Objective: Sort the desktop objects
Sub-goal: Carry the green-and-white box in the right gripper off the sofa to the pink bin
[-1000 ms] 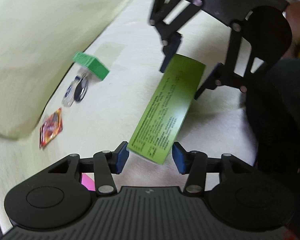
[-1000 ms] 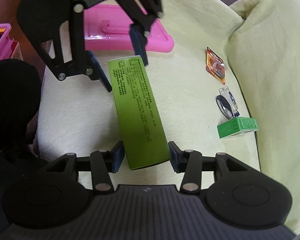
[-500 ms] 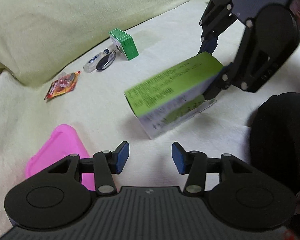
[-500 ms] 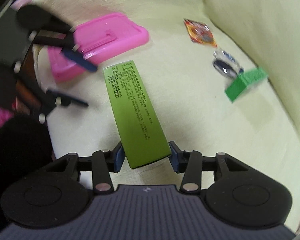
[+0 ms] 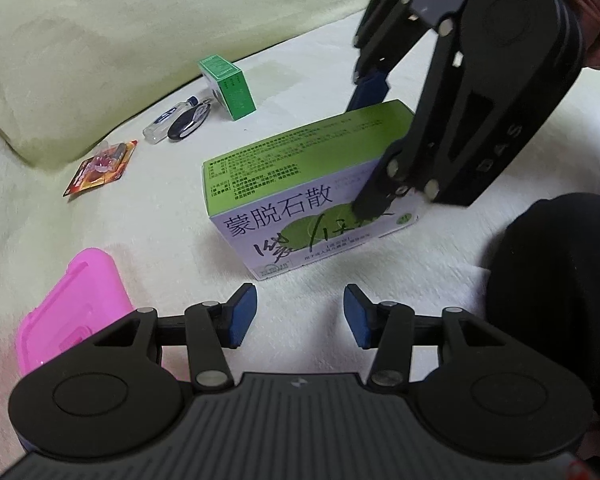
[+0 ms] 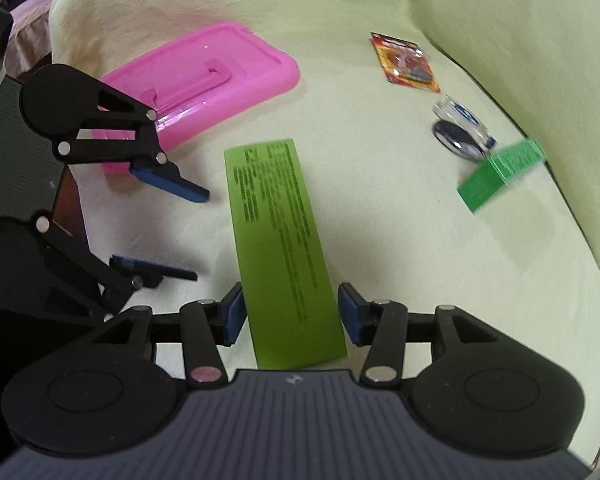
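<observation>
Right gripper [image 6: 291,314] clamps near end of green medicine box [image 6: 278,236] standing on edge on the cushion, long axis running straight ahead; left gripper [image 5: 300,316] open, empty, just beside box

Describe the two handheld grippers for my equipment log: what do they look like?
Both look alike. The left gripper has a black ribbed body, two round black discs at its sides, black linkage bars with silver rivets, and blue pads on the fingers. The right gripper is the same build; in the left view its black arm shows faint embossed lettering. A dark sleeve is visible beside it. No cables show.
</observation>
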The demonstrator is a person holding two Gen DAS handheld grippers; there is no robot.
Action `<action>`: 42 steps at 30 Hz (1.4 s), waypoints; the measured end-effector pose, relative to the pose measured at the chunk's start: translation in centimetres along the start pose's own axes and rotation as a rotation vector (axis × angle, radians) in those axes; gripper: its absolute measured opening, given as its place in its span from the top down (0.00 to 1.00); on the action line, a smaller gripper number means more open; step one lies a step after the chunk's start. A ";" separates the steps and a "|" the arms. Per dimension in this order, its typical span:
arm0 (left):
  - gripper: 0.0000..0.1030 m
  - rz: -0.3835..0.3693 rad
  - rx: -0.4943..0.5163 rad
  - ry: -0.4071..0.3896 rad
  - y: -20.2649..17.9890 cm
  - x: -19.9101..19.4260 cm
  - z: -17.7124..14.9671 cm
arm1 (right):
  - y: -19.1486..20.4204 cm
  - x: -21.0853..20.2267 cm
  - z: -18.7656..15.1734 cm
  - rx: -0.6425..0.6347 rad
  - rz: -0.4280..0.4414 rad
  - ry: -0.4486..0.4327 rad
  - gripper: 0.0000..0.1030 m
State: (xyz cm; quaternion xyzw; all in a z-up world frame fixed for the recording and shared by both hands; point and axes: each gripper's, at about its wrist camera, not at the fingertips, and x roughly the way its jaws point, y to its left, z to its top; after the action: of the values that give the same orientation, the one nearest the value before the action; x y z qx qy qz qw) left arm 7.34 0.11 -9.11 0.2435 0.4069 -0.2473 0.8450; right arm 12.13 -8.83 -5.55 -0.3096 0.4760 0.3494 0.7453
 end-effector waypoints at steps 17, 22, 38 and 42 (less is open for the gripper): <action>0.48 -0.009 -0.085 0.000 -0.1 0.6 -1.5 | 1.4 2.7 1.9 -0.055 0.006 0.078 0.66; 0.48 -0.016 -0.101 -0.003 -0.6 0.5 -1.9 | 0.6 1.1 1.7 0.051 0.036 0.030 0.66; 0.48 0.056 -0.100 -0.238 -2.1 -4.3 -5.2 | 3.4 -4.0 3.3 0.167 0.231 -0.065 0.66; 0.48 0.083 -0.117 -0.264 -2.4 -5.9 -6.5 | 4.3 -4.2 3.8 0.176 0.263 -0.078 0.66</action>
State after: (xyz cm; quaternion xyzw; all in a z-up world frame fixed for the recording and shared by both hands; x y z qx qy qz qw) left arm -1.07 3.58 -8.42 0.1756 0.2956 -0.2181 0.9134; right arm 9.25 -4.34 -0.85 -0.1644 0.5118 0.4127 0.7353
